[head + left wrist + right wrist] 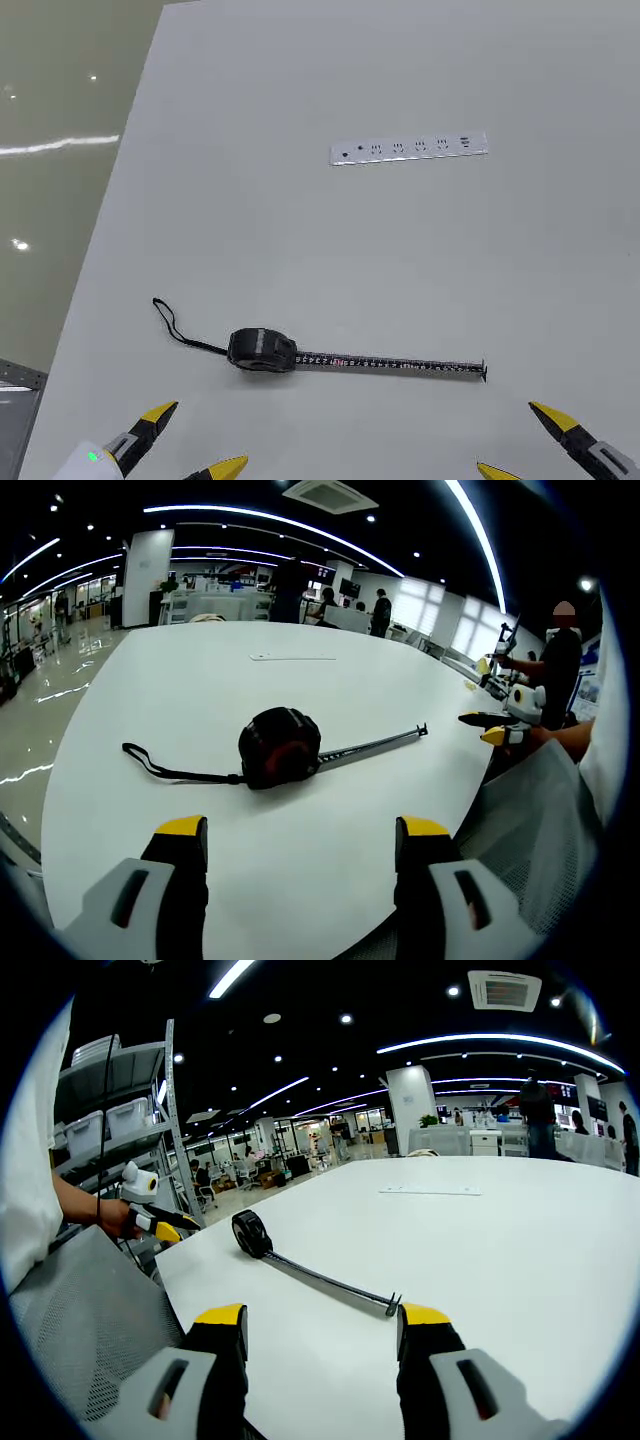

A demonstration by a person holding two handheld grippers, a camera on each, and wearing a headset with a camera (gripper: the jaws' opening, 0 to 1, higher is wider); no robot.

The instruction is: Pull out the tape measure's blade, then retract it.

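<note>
Half looks done: the blade [400, 364] is out of the tape [262, 350] (not back in yet), and the left claw [302, 826] and right claw [323, 1313] sit apart, empty.

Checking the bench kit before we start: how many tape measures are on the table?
1. The tape measure lies near the front edge of the table, between the left tongs and the right tongs, blade pulled out toward the right one. None seems hidden.

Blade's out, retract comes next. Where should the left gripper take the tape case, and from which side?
Probably the case by its two flat faces, from above: it stands upright, one face toward the left gripper, with blade and strap off its narrow ends.
</note>
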